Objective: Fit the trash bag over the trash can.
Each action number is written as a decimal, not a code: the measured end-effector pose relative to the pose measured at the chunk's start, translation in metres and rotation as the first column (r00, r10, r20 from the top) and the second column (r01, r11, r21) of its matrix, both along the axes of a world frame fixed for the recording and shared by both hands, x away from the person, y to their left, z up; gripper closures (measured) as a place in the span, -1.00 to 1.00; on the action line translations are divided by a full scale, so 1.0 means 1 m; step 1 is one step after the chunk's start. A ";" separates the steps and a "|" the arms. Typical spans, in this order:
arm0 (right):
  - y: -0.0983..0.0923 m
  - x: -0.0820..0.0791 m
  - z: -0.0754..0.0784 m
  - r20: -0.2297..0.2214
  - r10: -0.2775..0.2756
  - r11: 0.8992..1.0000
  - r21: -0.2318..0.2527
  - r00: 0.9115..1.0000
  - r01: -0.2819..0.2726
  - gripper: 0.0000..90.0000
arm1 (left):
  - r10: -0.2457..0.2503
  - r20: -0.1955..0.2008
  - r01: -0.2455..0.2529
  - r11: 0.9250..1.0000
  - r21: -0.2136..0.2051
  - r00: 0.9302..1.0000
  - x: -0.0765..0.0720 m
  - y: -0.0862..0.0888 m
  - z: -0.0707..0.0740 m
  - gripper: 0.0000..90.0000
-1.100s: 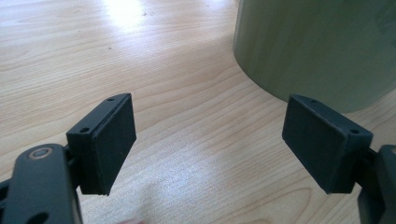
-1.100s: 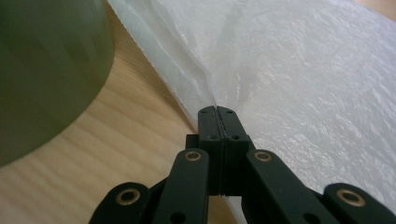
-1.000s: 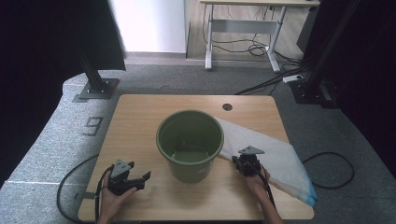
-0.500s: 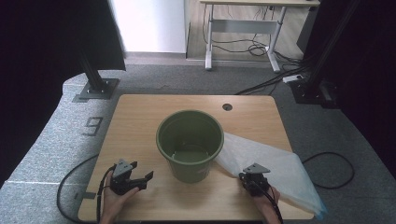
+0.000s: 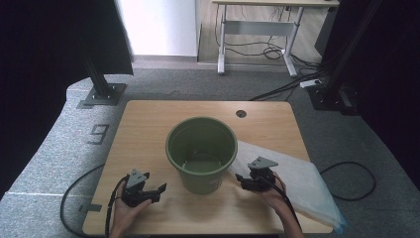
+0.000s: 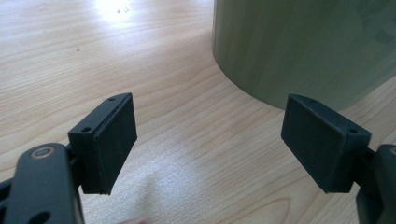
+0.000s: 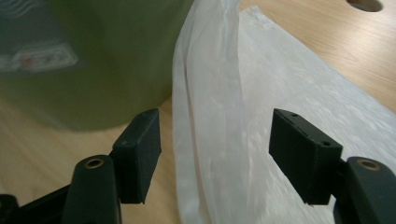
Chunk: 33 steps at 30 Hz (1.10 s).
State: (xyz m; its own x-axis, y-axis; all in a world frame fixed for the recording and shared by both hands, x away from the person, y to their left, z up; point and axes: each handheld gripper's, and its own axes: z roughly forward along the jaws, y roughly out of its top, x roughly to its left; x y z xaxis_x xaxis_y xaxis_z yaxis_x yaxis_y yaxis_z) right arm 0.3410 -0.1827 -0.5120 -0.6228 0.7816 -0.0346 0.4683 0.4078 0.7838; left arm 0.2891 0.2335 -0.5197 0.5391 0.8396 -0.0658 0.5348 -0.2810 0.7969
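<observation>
The right gripper [image 5: 247, 181] hovered just right of the bucket [image 5: 201, 148], jaws just opening, the bag [image 7: 224, 140] loose between them. The left gripper [image 5: 153, 191] rested low, jaws spread, empty.

Olive-green bucket [image 5: 201, 148]; translucent white bag [image 5: 292, 181]; pale woodgrain table [image 5: 148, 119].

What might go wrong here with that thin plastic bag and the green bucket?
The right gripper has just opened, its pads clear of the plastic bag whose edge stands between them; that limp edge may slump before a regrip. The bag overhangs the table at the right and might slide off. A hasty grab might nudge the bucket.
</observation>
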 end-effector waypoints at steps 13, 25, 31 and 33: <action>0.013 0.020 -0.015 -0.057 -0.010 1.000 0.019 0.998 0.011 0.17 | 0.011 -0.003 -0.011 1.000 0.021 1.000 0.001 -0.006 -0.002 -0.57; 0.003 0.019 -0.014 -0.029 -0.042 0.996 0.079 0.999 0.044 0.96 | 0.022 -0.001 -0.022 1.000 0.014 1.000 0.001 0.000 0.001 -0.51; -0.009 0.014 0.003 0.027 -0.090 0.986 0.144 0.996 0.085 0.97 | 0.038 0.002 -0.038 0.999 0.005 0.999 0.000 0.003 0.002 -0.50; -0.015 0.012 0.014 0.039 -0.104 0.978 0.188 0.994 0.095 0.97 | 0.039 0.003 -0.039 0.999 0.004 0.999 -0.001 0.003 0.003 -0.50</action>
State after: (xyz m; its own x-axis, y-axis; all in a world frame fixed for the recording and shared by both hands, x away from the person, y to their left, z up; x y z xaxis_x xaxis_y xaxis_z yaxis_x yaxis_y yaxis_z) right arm 0.3529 -0.1974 -0.4982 -0.5430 0.8350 0.0885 0.4588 0.2068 0.8642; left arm 0.2885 0.2370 -0.5171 0.5066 0.8600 -0.0610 0.5431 -0.2633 0.7973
